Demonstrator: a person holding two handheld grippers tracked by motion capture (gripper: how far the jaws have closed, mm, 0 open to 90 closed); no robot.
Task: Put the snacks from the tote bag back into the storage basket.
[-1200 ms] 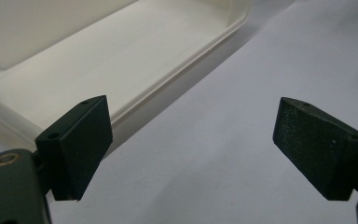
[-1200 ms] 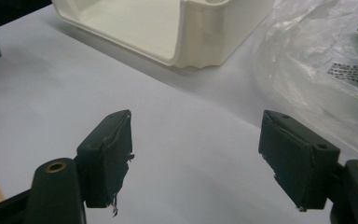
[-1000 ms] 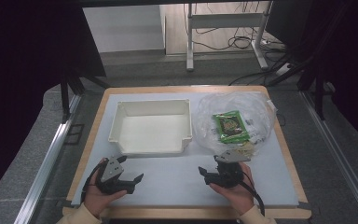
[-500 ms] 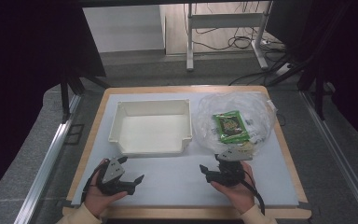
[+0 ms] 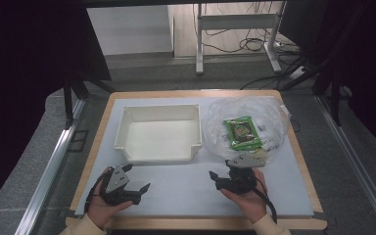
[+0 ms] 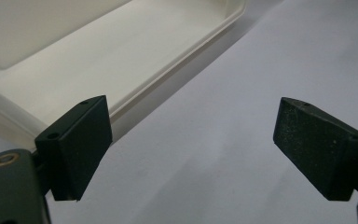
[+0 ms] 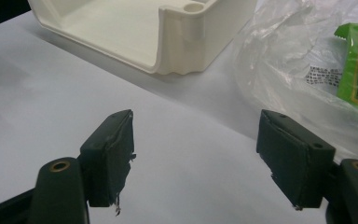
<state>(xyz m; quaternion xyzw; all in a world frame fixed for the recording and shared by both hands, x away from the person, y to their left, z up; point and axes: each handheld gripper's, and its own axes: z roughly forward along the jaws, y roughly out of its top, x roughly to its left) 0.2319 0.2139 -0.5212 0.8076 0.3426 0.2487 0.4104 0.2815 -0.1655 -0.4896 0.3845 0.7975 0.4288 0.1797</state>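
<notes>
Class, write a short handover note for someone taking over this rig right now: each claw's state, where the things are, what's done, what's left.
Left claw: open, empty, over the mat near the white tray.
Right claw: open, empty, just short of the clear plastic bag.
Green packet: lying in the bag, right of the tray.
Done: nothing gripped; tray empty.
Left: probably get the packet out and into the tray.

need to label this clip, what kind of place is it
Probably a lab or data-recording workstation, not a home: a wood-edged table with a white mat, metal desk legs with loose cables on the floor behind, and hand-held black grippers, left and right.
</notes>
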